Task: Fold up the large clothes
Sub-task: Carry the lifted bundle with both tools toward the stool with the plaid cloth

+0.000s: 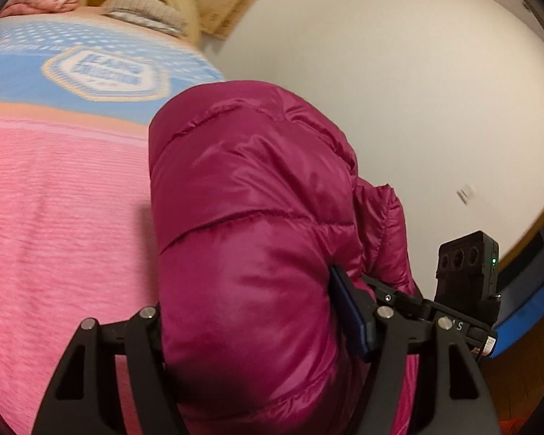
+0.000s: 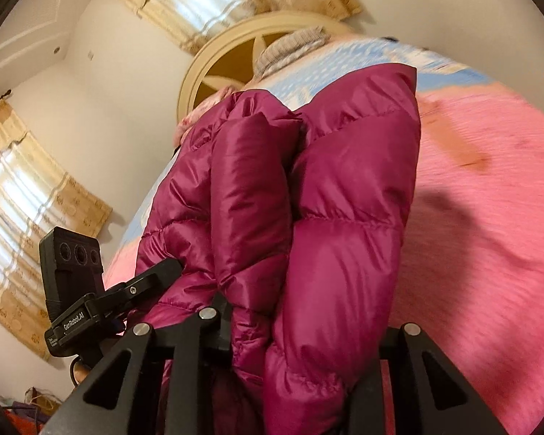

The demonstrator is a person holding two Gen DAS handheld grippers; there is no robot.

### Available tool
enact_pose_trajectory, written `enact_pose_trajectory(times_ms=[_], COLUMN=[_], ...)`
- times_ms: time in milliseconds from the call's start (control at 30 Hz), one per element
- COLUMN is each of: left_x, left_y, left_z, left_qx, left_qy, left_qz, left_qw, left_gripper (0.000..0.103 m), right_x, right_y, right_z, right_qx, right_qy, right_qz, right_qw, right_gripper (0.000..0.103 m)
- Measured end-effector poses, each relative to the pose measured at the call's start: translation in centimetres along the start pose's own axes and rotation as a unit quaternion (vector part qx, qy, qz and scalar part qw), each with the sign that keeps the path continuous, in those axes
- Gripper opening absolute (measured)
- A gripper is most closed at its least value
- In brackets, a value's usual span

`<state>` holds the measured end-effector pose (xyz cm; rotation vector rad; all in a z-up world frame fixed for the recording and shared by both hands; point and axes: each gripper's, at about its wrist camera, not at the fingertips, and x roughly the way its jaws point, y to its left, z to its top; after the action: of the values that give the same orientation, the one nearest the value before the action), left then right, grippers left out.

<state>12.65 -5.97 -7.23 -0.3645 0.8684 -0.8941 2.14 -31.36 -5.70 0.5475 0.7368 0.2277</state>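
Note:
A shiny magenta puffer jacket (image 1: 250, 217) is bunched up and lifted above the bed, and it fills the middle of both views. My left gripper (image 1: 246, 311) is shut on a thick fold of it. The blue pad of one finger (image 1: 350, 311) presses into the fabric, while the other finger is hidden behind the bulge. In the right wrist view the same jacket (image 2: 344, 199) rises in two padded folds from between the jaws. My right gripper (image 2: 301, 322) is shut on it, with its fingertips buried in the cloth. The two grippers hold the jacket close together, side by side.
A pink striped blanket (image 1: 61, 217) with a blue printed band (image 1: 101, 72) covers the bed (image 2: 489, 217). Pillows (image 1: 145, 11) lie against a round cream headboard (image 2: 214, 69). A white wall (image 1: 399, 108) and curtained windows (image 2: 25, 195) stand around. The other gripper's black camera unit (image 1: 468, 268) sits close by.

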Motion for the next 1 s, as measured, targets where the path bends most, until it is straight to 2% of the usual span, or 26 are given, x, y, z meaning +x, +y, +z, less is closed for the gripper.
enact_pose_trajectory(times_ms=[233,400,600,667,767,867,1000], left_x=[3.5,7.2,12.4,13.4,15.9,18.3,21.3], left_y=[-7.3,-13.4,-18.8,-20.3,-22.5,-23.1,-23.2], left_z=[-0.6,-0.8,-0.3,-0.6,-1.1,-1.8,-2.5], left_qx=[0.058,0.112,0.153,0.169,0.190,0.194,0.188], left_qy=[0.031,0.051,0.075,0.079,0.089,0.104,0.125], left_qz=[-0.037,-0.062,-0.078,-0.075,-0.059,-0.037,0.000], left_qw=[0.9971,0.9904,0.9824,0.9796,0.9759,0.9747,0.9741], left_gripper=[0.071,0.071,0.071,0.071,0.071,0.071,0.071], right_x=[-10.1,-16.8,-23.6,-25.1,-26.7,-27.0,-25.1], right_y=[-2.1,-5.5,-10.0,-11.6,-15.4,-18.8,-21.8], right_z=[-2.8,-3.6,-4.0,-4.0,-3.8,-3.6,-2.3], right_qx=[-0.003,0.013,0.027,0.031,0.067,0.090,0.105], right_qy=[-0.059,-0.104,-0.149,-0.159,-0.167,-0.160,-0.136], right_qz=[-0.053,-0.087,-0.129,-0.142,-0.138,-0.138,-0.145], right_qw=[0.997,0.991,0.980,0.977,0.974,0.973,0.974], right_gripper=[0.030,0.030,0.029,0.030,0.030,0.030,0.030])
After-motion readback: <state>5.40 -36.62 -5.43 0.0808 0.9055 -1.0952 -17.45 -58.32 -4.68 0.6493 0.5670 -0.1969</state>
